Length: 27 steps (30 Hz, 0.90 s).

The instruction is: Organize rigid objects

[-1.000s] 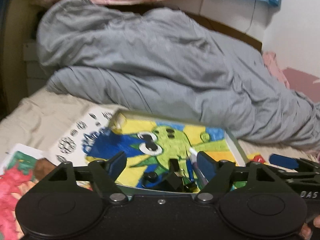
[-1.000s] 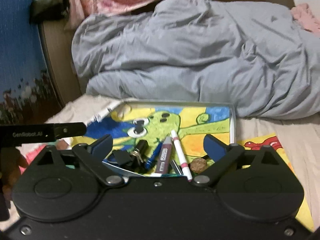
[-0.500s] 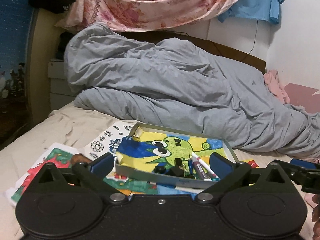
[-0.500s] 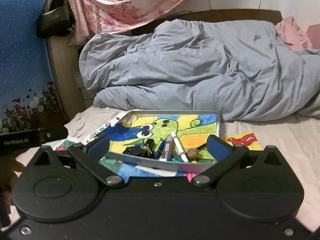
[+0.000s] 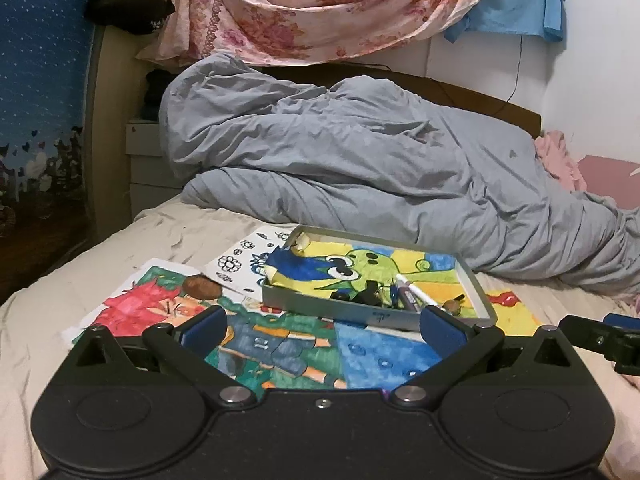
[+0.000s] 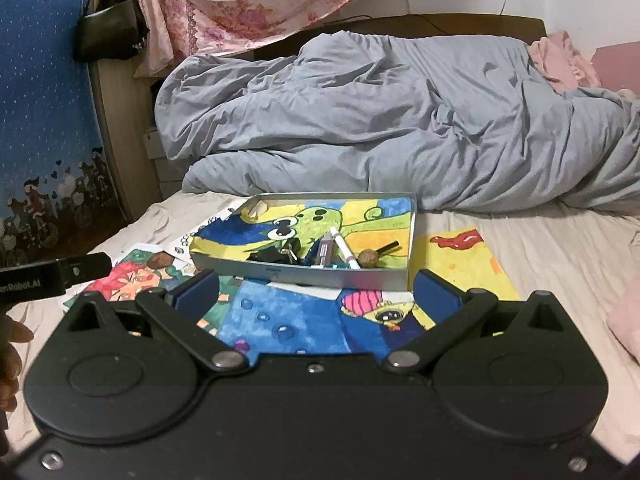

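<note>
A shallow grey tray (image 5: 344, 309) (image 6: 304, 277) lined with a frog drawing lies on the bed. In it lie a white marker (image 6: 344, 249), a purple tube (image 6: 325, 249), black keys (image 6: 276, 255) and a walnut (image 6: 368, 258), bunched at its near edge. A second walnut (image 5: 203, 286) (image 6: 161, 259) lies outside on a drawing, left of the tray. My left gripper (image 5: 322, 326) is open and empty, short of the tray. My right gripper (image 6: 316, 294) is open and empty, just before the tray's near wall.
Coloured drawings (image 5: 280, 352) (image 6: 304, 316) are spread on the beige sheet under and around the tray. A crumpled grey duvet (image 5: 360, 160) fills the bed behind it. A pink cloth (image 6: 628, 312) lies at the right.
Both grippers have pulled back and up from over the tray. The tray now lies farther ahead and more of the drawings and bed shows. Both stay open and empty.
</note>
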Motion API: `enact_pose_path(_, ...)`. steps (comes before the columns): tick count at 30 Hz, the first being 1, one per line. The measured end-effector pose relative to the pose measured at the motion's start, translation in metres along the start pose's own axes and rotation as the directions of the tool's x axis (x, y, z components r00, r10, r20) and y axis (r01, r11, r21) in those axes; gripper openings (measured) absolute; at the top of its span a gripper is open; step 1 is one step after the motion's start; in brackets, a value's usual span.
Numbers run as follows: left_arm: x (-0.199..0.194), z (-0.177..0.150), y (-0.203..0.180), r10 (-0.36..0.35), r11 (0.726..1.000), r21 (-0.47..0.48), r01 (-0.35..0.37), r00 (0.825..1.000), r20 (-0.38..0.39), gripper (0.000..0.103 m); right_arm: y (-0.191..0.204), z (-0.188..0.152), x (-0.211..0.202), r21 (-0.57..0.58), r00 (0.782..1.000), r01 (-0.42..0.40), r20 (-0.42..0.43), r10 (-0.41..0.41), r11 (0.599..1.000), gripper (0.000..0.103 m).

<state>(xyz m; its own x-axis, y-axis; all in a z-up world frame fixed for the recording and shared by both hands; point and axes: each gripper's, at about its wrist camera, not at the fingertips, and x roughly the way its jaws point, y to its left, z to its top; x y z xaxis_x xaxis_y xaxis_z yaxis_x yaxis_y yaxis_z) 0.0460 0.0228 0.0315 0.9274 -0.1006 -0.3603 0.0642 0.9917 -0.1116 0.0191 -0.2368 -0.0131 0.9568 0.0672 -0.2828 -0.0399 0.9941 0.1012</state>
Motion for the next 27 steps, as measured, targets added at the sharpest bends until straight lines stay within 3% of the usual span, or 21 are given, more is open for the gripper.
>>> enact_pose_path(12,-0.020,-0.018,0.000,0.050,0.998,0.036,-0.049,0.998,-0.023,0.102,0.015,-0.026,-0.018,0.009,0.999,0.014,-0.046,-0.014,1.000,0.103)
enact_pose_path(27,-0.019,-0.027,0.007,0.067,0.997,0.041,-0.065,0.997,-0.041,0.102,0.015,-0.029,-0.015,0.001,0.998,0.023,-0.062,-0.023,1.000,0.103)
